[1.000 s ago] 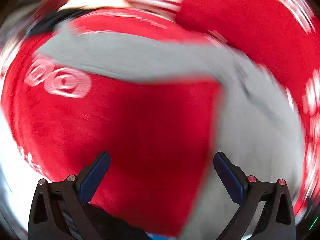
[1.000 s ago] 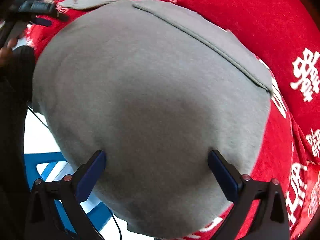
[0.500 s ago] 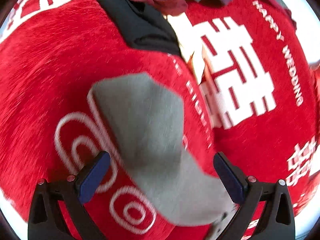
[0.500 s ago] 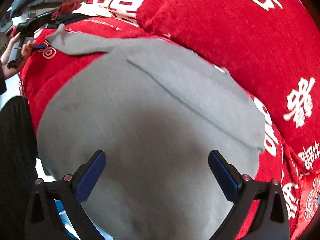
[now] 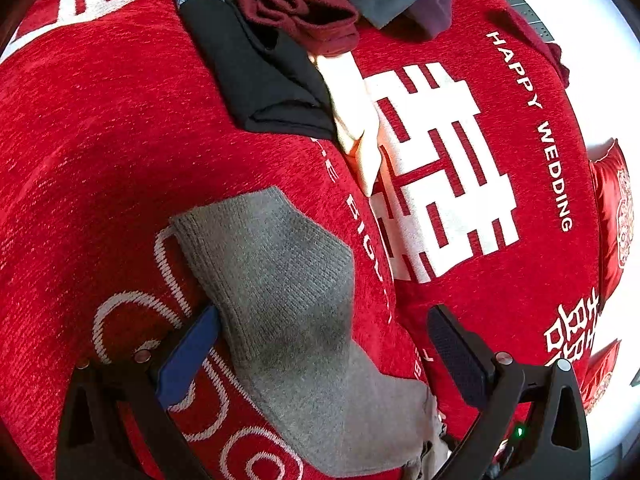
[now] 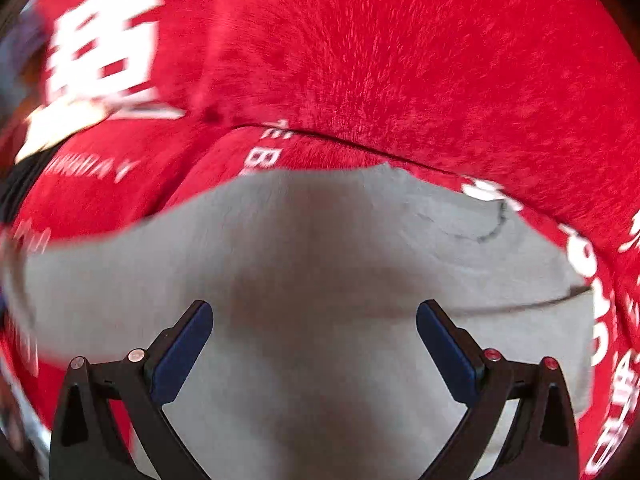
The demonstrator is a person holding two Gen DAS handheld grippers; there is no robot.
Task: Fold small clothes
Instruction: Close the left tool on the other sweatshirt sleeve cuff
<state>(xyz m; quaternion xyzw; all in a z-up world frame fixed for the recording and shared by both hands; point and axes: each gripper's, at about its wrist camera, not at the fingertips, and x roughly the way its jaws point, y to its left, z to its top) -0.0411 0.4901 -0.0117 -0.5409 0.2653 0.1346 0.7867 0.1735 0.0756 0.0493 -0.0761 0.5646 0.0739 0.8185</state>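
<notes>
So the grey garment [image 6: 320, 280] is lying flat on the red blanket [image 5: 100, 140] now instead of bunched up close in front of my right gripper [image 6: 314, 344] like a second ago. My left gripper [image 5: 322, 356] is hovering over its ribbed sleeve cuff [image 5: 272, 256], which is stretched out toward the pile of other clothes [image 5: 304, 12]. Both sets of jaws are spread wide, holding nothing. I'm guessing the sleeve fold comes next.
</notes>
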